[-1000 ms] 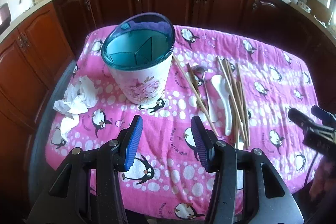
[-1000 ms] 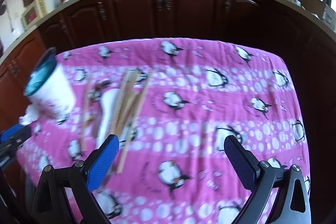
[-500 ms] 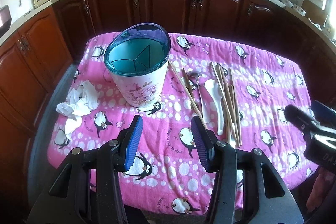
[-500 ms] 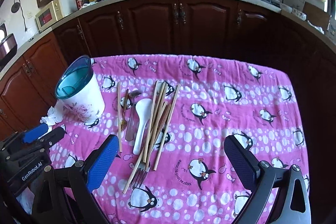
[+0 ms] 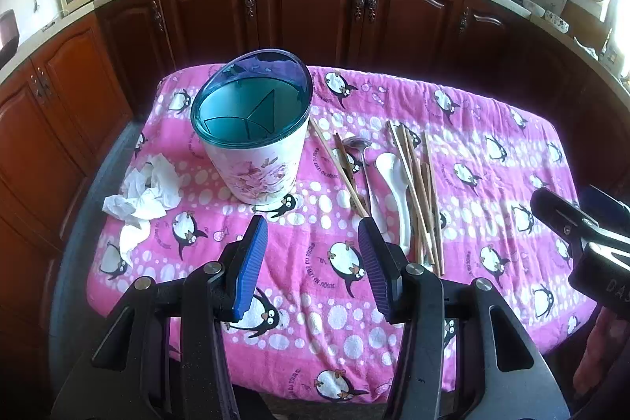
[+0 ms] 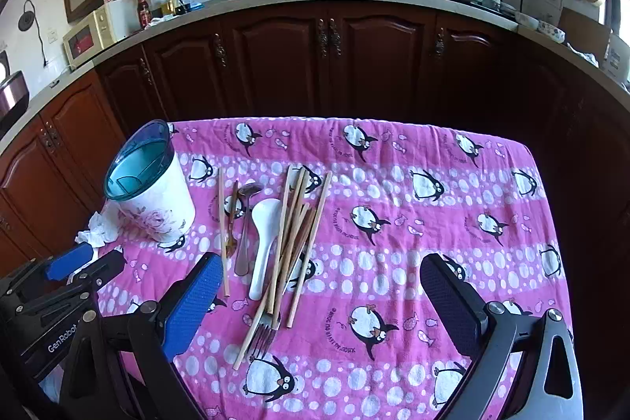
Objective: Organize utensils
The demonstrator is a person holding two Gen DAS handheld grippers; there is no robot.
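Nothing's been picked up yet: both the left hand-held gripper and right hand-held gripper are held apart, empty. Chopsticks, white spoon and fork are laid mid-frame on the desk, beside the divided utensil holder, presumably their destination.

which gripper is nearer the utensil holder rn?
Left. The left gripper hovers just in front of the utensil holder, slightly to its right. The right gripper sits farther right, beyond the chopsticks.
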